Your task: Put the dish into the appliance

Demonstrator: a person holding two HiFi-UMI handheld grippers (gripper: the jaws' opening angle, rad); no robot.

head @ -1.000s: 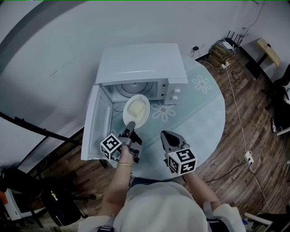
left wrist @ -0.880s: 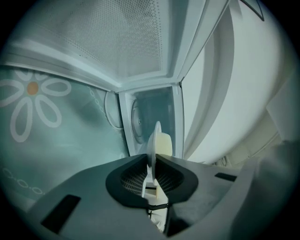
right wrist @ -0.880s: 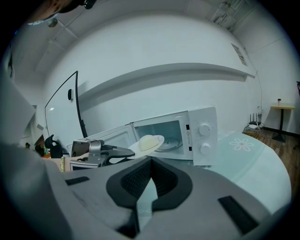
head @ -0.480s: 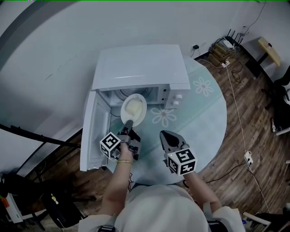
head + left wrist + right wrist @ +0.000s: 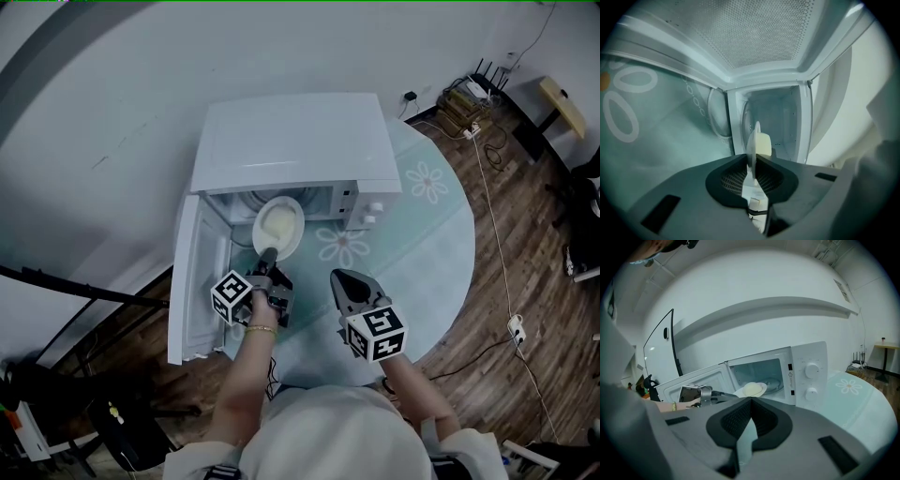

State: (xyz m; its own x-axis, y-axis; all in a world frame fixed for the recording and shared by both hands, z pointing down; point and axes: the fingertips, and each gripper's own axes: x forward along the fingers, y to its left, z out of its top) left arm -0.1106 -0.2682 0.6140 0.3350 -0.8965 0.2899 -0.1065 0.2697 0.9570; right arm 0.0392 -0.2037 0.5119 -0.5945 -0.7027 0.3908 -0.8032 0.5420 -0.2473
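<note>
The dish (image 5: 279, 225) is a white plate with a pale yellow lump of food on it. My left gripper (image 5: 268, 255) is shut on its near rim and holds it at the mouth of the white microwave (image 5: 295, 141), whose door (image 5: 187, 281) hangs open to the left. In the left gripper view the dish (image 5: 753, 136) shows edge-on between the pads, with the cavity (image 5: 776, 122) right behind it. The right gripper view shows the dish (image 5: 752, 389) at the opening. My right gripper (image 5: 345, 279) is shut and holds nothing, over the table beside the left one.
The microwave stands on a round pale green table (image 5: 422, 244) with flower prints. Its two knobs (image 5: 373, 208) face me at the right of the opening. A glass turntable (image 5: 776, 383) lies inside. Cables and a power strip (image 5: 514, 323) lie on the wooden floor at the right.
The left gripper has carried the dish a little forward, so its far edge now reaches into the microwave's opening. The right gripper has stayed about where it was.
</note>
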